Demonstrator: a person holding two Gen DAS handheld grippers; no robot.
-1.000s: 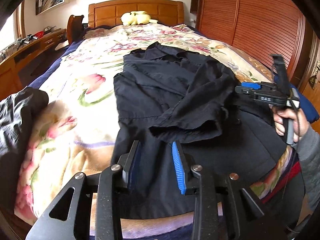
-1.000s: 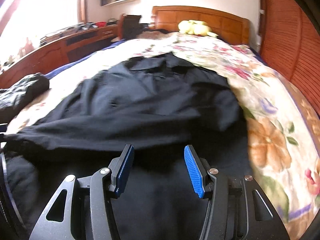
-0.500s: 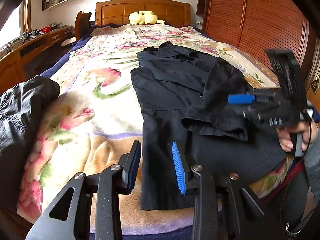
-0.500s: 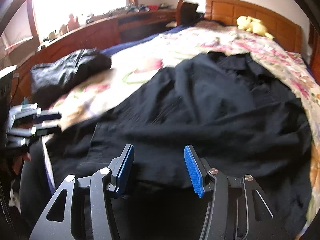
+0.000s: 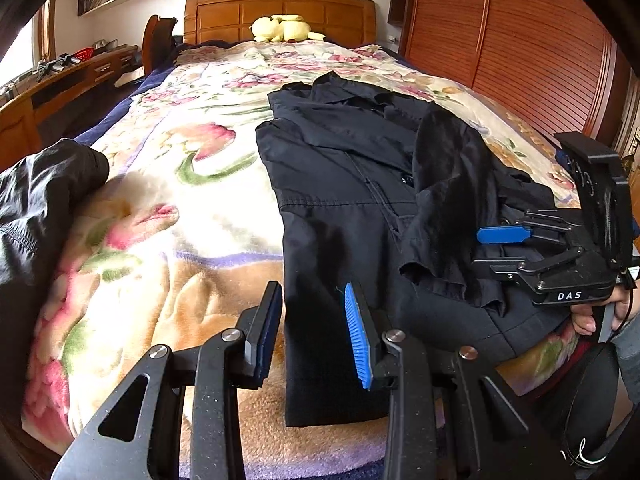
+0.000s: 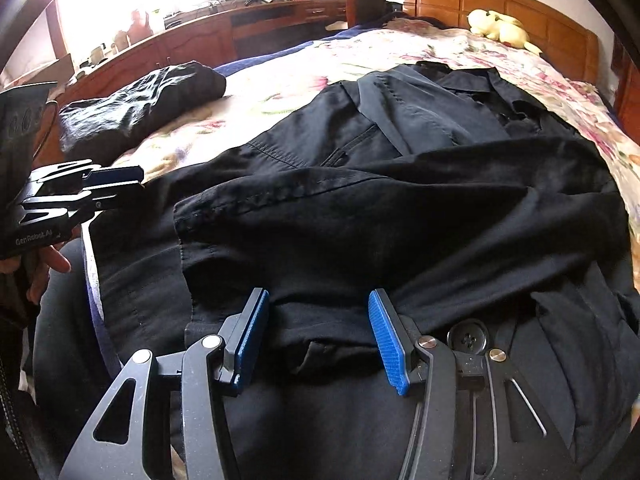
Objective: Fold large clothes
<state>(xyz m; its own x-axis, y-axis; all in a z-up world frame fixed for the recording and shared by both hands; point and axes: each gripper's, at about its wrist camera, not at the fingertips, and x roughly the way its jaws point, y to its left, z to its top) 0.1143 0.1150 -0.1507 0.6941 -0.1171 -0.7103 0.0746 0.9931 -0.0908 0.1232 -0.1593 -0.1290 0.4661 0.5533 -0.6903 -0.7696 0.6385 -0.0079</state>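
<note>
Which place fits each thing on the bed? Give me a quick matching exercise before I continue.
Things:
1. black shirt
2. yellow plush toy
3. dark bundled garment
4. left hand-held gripper

Places:
A. by the headboard
B. at the shirt's bottom hem
C. spread on the floral blanket
D. at the bed's window-side edge

Pairs: 1-C, 2-A, 3-D, 4-B

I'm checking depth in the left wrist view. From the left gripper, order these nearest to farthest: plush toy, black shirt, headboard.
From the left gripper:
1. Black shirt, just ahead, its hem between the open jaws.
2. Plush toy, far end of the bed.
3. Headboard, right behind the toy.
</note>
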